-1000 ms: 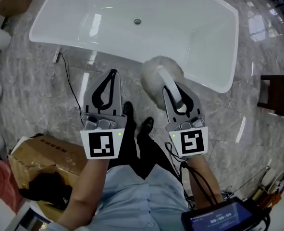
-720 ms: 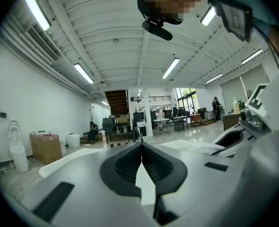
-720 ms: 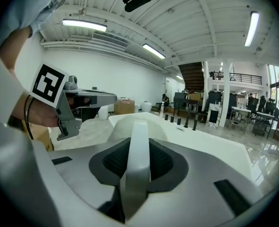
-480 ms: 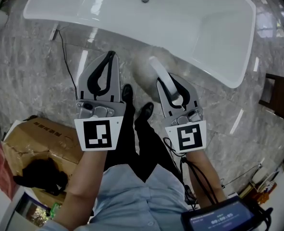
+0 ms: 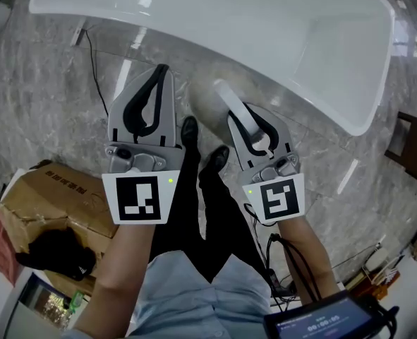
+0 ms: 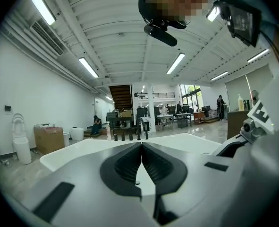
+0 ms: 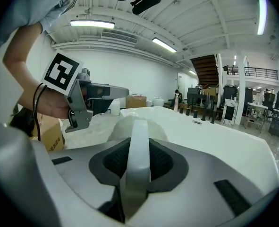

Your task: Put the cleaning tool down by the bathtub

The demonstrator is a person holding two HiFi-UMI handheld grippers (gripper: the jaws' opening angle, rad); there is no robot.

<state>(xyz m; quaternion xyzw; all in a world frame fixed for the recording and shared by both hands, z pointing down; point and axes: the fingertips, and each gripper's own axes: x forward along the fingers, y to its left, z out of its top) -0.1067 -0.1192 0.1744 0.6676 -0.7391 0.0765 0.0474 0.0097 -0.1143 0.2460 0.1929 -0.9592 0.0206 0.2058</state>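
Note:
The cleaning tool has a white handle (image 5: pixel 245 122) and a fluffy pale head (image 5: pixel 207 99). My right gripper (image 5: pixel 242 116) is shut on the handle, and the head hangs just in front of the white bathtub (image 5: pixel 314 41), close to its outer wall. In the right gripper view the handle (image 7: pixel 138 160) runs straight between the black pads, with the head (image 7: pixel 125 126) beyond and the tub (image 7: pixel 215 138) to the right. My left gripper (image 5: pixel 161 70) hangs beside it, shut and holding nothing; its pads (image 6: pixel 130 162) meet in front of the tub rim (image 6: pixel 78 151).
The person's black shoes (image 5: pixel 188 130) stand on the grey marble floor between the grippers. An open cardboard box (image 5: pixel 46 203) sits at the lower left. A black cable (image 5: pixel 92 69) trails from the tub's left end. Dark furniture (image 5: pixel 414 147) stands at the right.
Both grippers have sunk towards the floor. The tool's head has dropped from over the tub's rim to beside its outer wall. The tub has slid upward in the head view.

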